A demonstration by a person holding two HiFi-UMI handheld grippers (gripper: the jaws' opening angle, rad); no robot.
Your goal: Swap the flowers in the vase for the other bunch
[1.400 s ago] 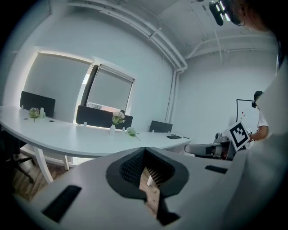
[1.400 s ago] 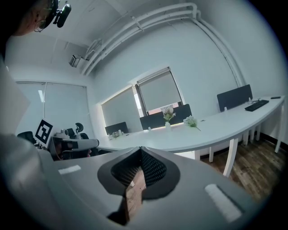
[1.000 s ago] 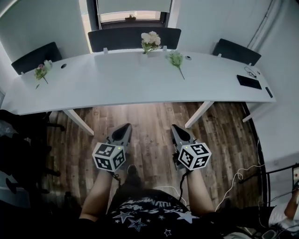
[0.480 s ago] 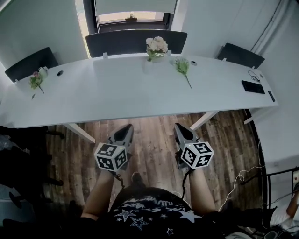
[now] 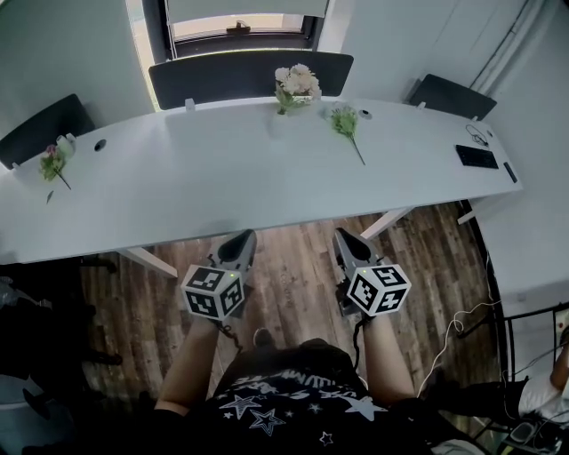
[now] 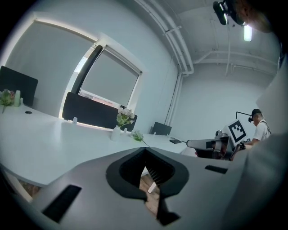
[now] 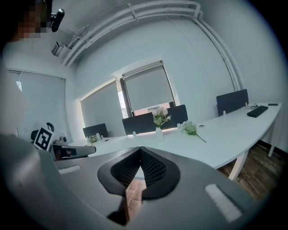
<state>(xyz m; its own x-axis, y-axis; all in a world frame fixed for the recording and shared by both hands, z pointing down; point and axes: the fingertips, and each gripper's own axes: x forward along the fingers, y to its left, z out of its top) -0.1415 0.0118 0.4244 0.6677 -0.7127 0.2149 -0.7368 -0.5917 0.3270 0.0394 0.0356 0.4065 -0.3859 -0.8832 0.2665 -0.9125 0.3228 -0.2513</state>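
Jaws are pressed together on both tools, with nothing between them; the left gripper [image 5: 241, 240] and the right gripper [image 5: 343, 236] hang side by side over the wooden floor [image 5: 293, 271], their tips just short of the near edge of the long, curved white tabletop [image 5: 204, 191] and not touching it. From that near edge a broad bare stretch of tabletop runs to the far edge, where the things sit. Roughly straight ahead at the far edge a small white vase [image 6: 116, 133] stands upright, and the pale flowers [image 5: 296, 82] rise from it, in front of a dark screen [image 5: 240, 78] below the window [image 5: 236, 25]. Just right of the vase, apart from it, the other bunch [image 5: 345, 120] lies flat, its green head toward the far edge and its stem pointing back toward the near edge. Well off to the left, near that end of the tabletop, a third bunch [image 5: 52, 163] with a pink bloom lies on the surface. Near the right end lies a black flat thing [image 5: 477, 156]. White legs [image 5: 384, 222] slant down under the near edge, and loose cables [image 5: 462, 333] trail over the floor at the right
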